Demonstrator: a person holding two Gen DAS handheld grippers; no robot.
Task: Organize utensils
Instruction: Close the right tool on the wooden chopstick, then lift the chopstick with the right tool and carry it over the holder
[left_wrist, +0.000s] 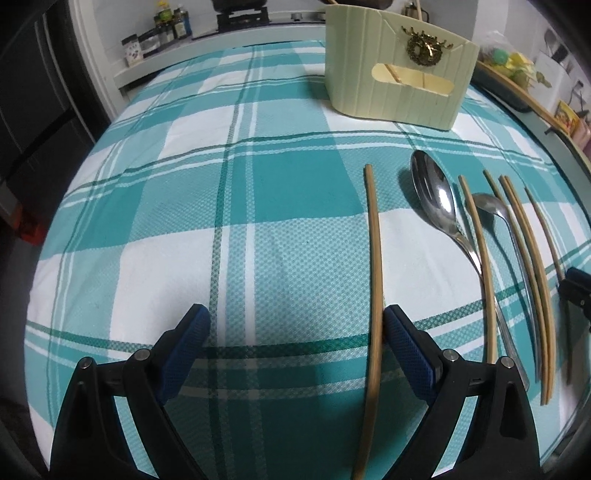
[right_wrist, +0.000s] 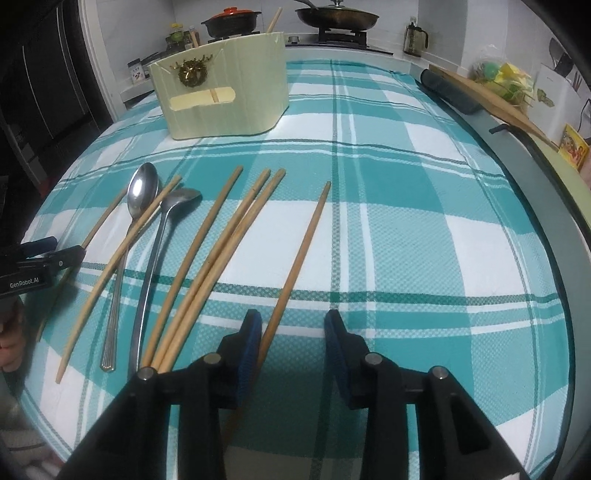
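Note:
Several wooden chopsticks and two metal spoons lie on a teal plaid cloth. My left gripper (left_wrist: 297, 325) is open, low over the cloth; one chopstick (left_wrist: 375, 266) lies between its jaws, against the right pad (left_wrist: 406, 343). To its right lie a large spoon (left_wrist: 436, 199), a smaller spoon (left_wrist: 491, 210) and more chopsticks (left_wrist: 524, 251). My right gripper (right_wrist: 293, 332) is open, and the rightmost chopstick (right_wrist: 303, 251) lies beside its left pad (right_wrist: 249, 350). The cream utensil holder (left_wrist: 395, 70) stands at the back; it shows in the right wrist view (right_wrist: 221, 88), with chopsticks in it.
The left gripper's tip (right_wrist: 48, 258) shows at the left edge of the right wrist view. A stove with a pan (right_wrist: 336, 16) and a pot (right_wrist: 231, 22) stands behind the table. A dark roll (right_wrist: 450, 92) and clutter line the right edge.

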